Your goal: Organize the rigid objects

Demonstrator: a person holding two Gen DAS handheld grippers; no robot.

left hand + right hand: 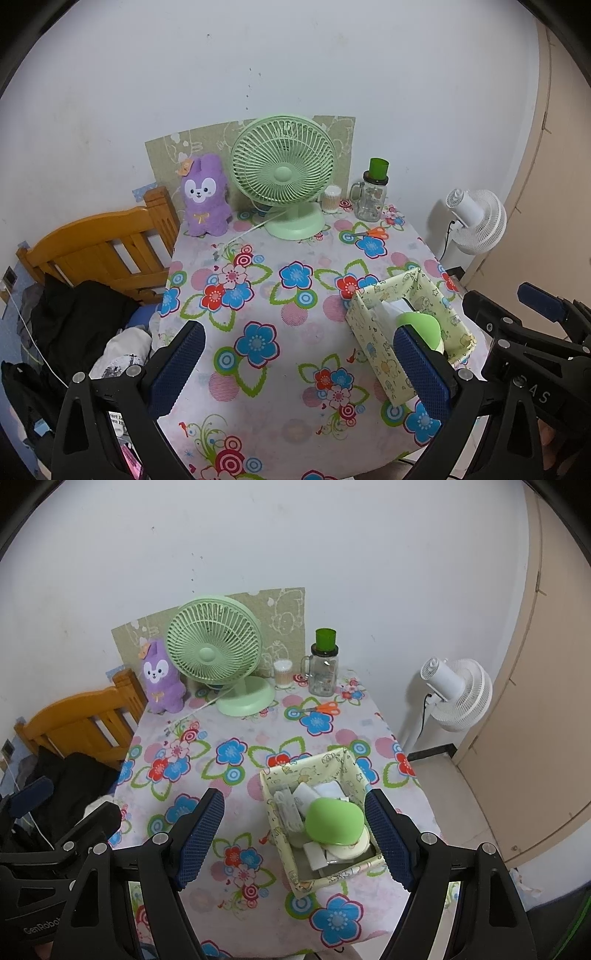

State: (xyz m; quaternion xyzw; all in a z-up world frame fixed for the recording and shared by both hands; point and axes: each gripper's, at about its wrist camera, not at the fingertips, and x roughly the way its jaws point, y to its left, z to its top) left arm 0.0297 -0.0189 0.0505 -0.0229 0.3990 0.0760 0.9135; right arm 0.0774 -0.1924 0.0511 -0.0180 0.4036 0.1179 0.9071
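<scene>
Storage box (317, 849) near table (258, 775) front-right edge; open cloth leftward.

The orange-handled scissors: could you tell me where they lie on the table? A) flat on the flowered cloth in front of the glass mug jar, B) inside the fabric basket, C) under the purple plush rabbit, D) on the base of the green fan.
A: the scissors lie flat on the cloth just in front of the glass mug jar, apart from the basket.

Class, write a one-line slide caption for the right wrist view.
Open right gripper hovers over a fabric basket of small items on a flowered table.
</scene>
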